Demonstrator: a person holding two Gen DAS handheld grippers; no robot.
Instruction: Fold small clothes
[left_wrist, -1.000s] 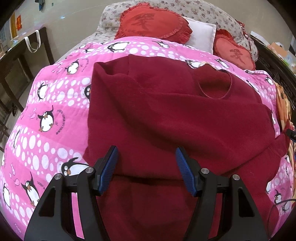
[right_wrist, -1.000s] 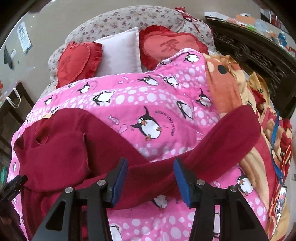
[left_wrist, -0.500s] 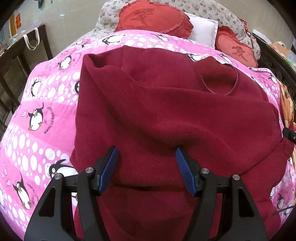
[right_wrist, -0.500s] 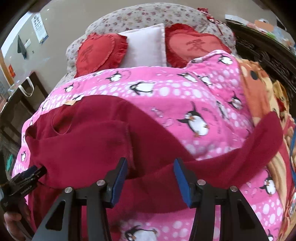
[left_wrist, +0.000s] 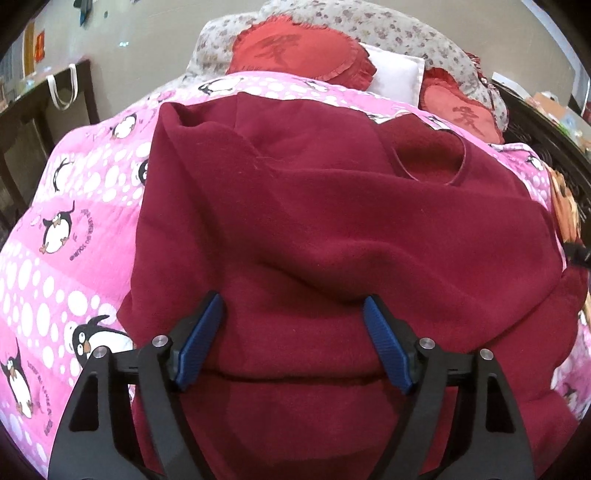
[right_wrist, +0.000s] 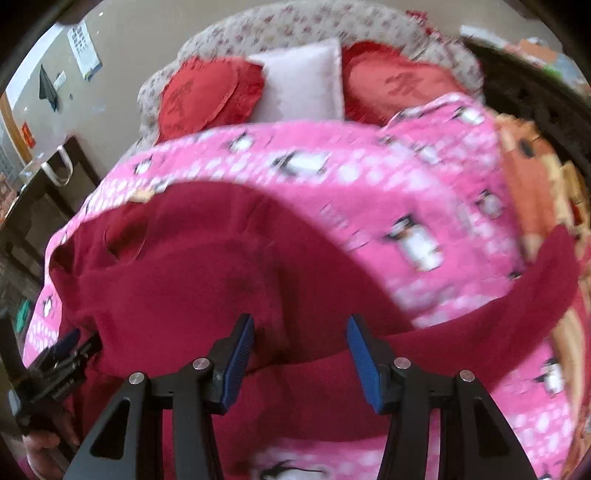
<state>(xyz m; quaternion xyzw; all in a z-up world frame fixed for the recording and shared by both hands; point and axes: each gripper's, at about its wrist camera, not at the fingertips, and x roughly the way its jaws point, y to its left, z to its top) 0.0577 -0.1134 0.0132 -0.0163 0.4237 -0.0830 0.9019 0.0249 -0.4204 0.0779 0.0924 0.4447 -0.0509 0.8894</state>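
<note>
— Burgundy fleece, that's the sweater, and it is lying spread over the pink penguin quilt on the bed, neck hole pointing toward the pillows.

— Why is the lower part doubled up like that?

— I'm judging that the hem is being brought up over the body: a rounded fold edge is running across just in front of the left tongs, with a second layer showing beneath it.

— Are those tongs gripping it?

— They are standing wide open, blue pads well apart, with the cloth bulging between them but nothing pinched. The right tongs are also gaping wide and holding nothing; they are hovering over the fold on the other side, and that view is blurred, so finer detail is hard to tell.

— And the sleeve?

— One sleeve is stretching out sideways across the quilt toward an orange blanket, probably left out flat so it can be folded in next.

— Any baskets or boxes waiting for it?

— None that I can see. Only the red heart cushions and a white pillow are sitting at the headboard, and a white-handled bag is hanging on the dark furniture beside the bed; whether anything is in it, I cannot tell.
</note>
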